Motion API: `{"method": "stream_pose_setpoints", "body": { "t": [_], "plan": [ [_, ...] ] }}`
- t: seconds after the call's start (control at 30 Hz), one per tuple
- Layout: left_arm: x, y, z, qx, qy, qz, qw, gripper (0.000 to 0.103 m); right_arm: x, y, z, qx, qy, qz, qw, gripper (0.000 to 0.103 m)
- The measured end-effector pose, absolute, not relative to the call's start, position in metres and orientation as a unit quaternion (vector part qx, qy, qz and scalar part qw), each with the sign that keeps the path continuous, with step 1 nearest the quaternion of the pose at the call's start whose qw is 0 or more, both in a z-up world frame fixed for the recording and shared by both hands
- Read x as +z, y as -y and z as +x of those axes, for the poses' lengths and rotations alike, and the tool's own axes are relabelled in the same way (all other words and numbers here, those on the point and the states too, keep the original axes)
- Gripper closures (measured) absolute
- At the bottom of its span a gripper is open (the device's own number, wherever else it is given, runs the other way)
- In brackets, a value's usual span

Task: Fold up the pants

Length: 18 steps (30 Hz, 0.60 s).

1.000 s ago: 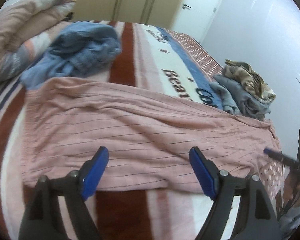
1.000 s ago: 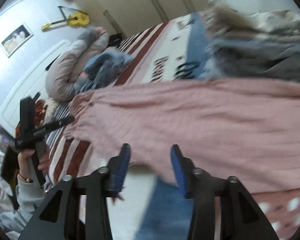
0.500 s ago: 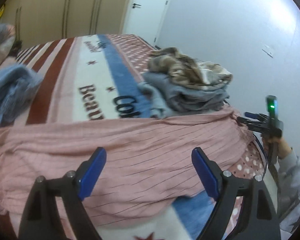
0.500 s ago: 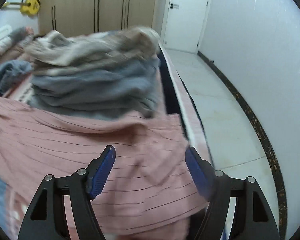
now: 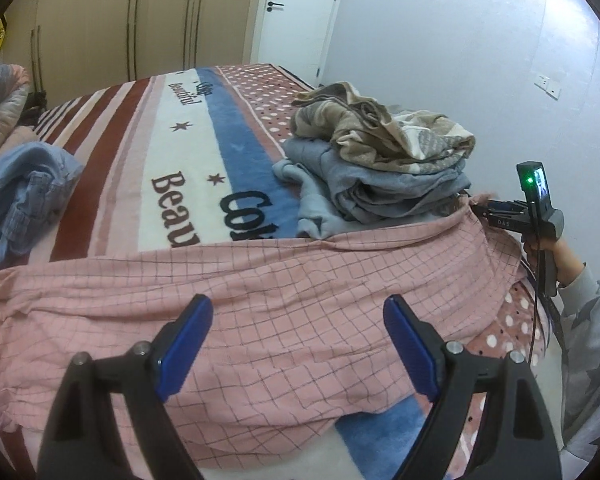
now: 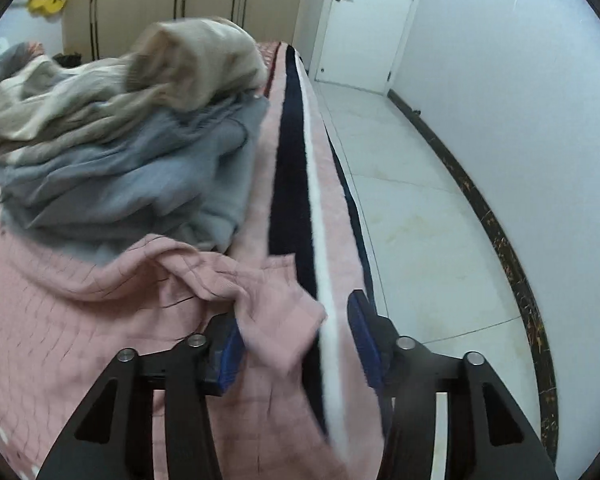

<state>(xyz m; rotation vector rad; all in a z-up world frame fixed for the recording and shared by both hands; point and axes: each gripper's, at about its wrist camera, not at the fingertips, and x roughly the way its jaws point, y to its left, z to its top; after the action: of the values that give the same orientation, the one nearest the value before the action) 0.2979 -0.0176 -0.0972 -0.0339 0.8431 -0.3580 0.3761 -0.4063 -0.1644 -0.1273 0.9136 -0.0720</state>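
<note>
Pink pants (image 5: 260, 300) lie spread; the right gripper (image 6: 296, 344) has swung to their bed-edge corner, fingers wide around it, unclosed. Left gripper (image 5: 298, 344) hovers wide. First fold's grasp looks imminent.

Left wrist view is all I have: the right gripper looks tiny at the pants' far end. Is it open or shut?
Observer: Open. The right wrist view shows the right gripper with its fingers apart and a corner of the pants lying between them.
Operator: Anything else in that gap?
Observer: Yes. The white edge of the blanket also runs between the fingers, right beside the corner.
</note>
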Motion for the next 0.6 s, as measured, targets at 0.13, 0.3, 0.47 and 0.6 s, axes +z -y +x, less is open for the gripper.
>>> {"method": "stream_pose_setpoints", "body": {
  "t": [0.13,0.3,0.47,0.6],
  "plan": [
    [-0.103,0.012,0.304,-0.163,-0.412,-0.022,0.896,0.018,-0.177,0.429,0.395,-0.075,-0.455,-0.022,0.887,0.055],
    [-0.107,0.004,0.305,-0.148,-0.416,-0.017,0.897,0.018,-0.168,0.452,0.388,-0.083,-0.459,0.025,0.884,0.051],
    [-0.109,-0.011,0.298,-0.144,-0.414,-0.035,0.898,0.018,-0.138,0.456,0.316,-0.029,-0.444,0.100,0.890,0.049],
    [-0.111,-0.020,0.287,-0.145,-0.413,-0.058,0.897,0.014,-0.126,0.422,0.243,0.008,-0.433,0.163,0.887,0.041]
  ]
}}
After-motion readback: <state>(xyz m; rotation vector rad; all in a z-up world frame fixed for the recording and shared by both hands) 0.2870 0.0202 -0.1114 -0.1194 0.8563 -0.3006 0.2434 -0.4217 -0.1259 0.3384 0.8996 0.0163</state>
